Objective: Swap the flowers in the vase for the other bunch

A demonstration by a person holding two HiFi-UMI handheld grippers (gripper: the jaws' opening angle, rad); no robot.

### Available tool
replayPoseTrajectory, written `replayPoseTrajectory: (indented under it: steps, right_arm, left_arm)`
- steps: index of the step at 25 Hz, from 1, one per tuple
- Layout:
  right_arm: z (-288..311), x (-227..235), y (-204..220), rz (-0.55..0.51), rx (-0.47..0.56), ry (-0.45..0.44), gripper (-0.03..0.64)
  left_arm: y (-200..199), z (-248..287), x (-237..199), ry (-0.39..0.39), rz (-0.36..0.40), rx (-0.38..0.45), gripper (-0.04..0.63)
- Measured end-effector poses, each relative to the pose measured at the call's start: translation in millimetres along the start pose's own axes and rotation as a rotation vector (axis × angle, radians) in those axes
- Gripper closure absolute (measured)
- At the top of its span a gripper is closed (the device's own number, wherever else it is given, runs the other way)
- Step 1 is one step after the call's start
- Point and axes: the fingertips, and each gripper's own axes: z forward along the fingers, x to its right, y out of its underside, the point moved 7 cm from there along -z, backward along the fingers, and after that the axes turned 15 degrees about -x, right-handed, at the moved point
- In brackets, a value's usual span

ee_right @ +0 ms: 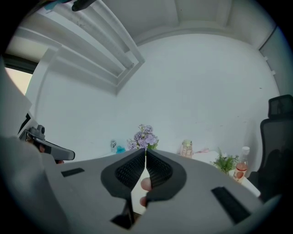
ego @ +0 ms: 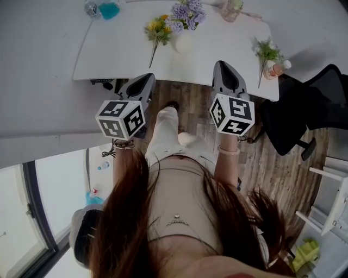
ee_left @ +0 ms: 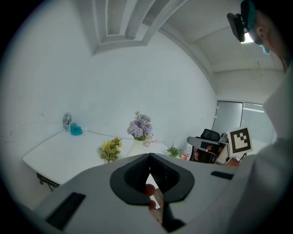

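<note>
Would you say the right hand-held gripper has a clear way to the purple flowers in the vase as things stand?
Probably yes: only bare table lies between the right hand-held gripper and the purple flowers, though its jaws are shut and would need opening first.

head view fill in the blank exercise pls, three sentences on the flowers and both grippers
1. The flowers standing in the white vase are ____ in colour.
2. In the head view, the yellow bunch lies on the table to the ____ of the vase.
3. The left gripper and the right gripper both have their jaws ____, with nothing held between them.

Missing words: purple; left; shut
</note>
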Motion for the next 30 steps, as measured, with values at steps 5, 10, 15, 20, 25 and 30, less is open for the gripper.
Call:
replayPoseTrajectory:
  steps: [5,10,15,20,25,30]
  right_arm:
    - [-15,2,5,-0.016,0.012,0.004,0.584]
    - [-24,5,7,-0.028,0.023,0.013,0.584]
    - [-29,1,5,-0.05,0.037,0.023,0.586]
    - [-33,4,7,-0.055,0.043,0.046,0.586]
    - [-39,12,10,-0.047,0.035,0.062,0.586]
    - [-41,21,11,-0.053,0.03,0.083,0.589]
  left_arm:
    - [7,-2,10,0.0,0.003,0.007,0.592]
    - [13,-6,16,-0.008,0.008,0.012,0.592]
    - [11,-12,13,-0.012,-0.001,0.026,0.592]
    - [4,-9,15,-0.003,0.016,0.035,0.592]
    - [2,0,23,-0.024,0.066,0.017,0.592]
    - [-2,10,32,-0.013,0.071,0.019,0.592]
